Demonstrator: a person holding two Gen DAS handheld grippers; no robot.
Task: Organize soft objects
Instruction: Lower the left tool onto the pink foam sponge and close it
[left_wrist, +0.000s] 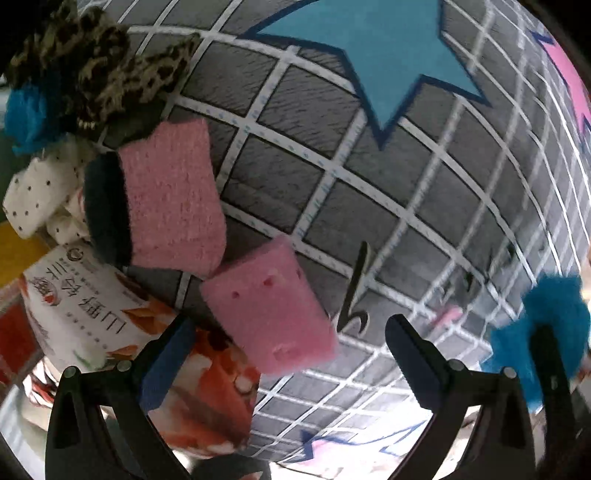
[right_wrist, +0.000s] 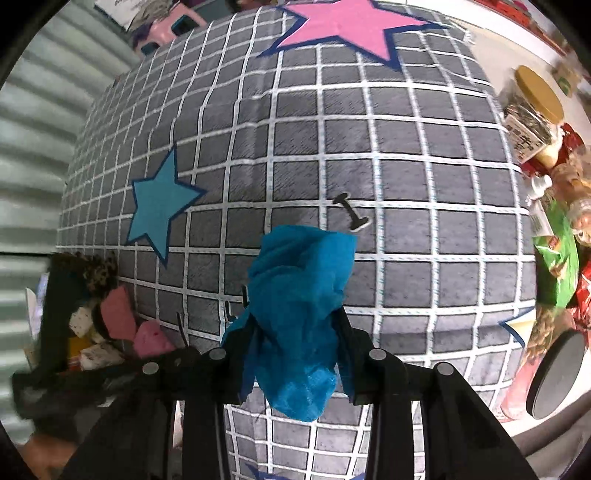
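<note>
My right gripper (right_wrist: 295, 332) is shut on a blue fluffy cloth (right_wrist: 299, 306) and holds it above the grey checked mat (right_wrist: 369, 147); the cloth also shows at the right edge of the left wrist view (left_wrist: 546, 325). My left gripper (left_wrist: 288, 354) is open and empty, its fingers either side of a pink sponge (left_wrist: 269, 306) on the mat. Beyond the sponge lies a pink fuzzy sock with a dark cuff (left_wrist: 166, 199). Farther left lie a leopard-print cloth (left_wrist: 96, 62), another blue fluffy piece (left_wrist: 26, 118) and a white dotted cloth (left_wrist: 40, 192). The pile also shows in the right wrist view (right_wrist: 110, 317).
A printed snack bag (left_wrist: 110, 314) lies under my left finger at the mat's left edge. Jars and snack packets (right_wrist: 546, 155) stand along the mat's right side, with a dark round lid (right_wrist: 557, 376). A corrugated wall (right_wrist: 37, 147) is at the left.
</note>
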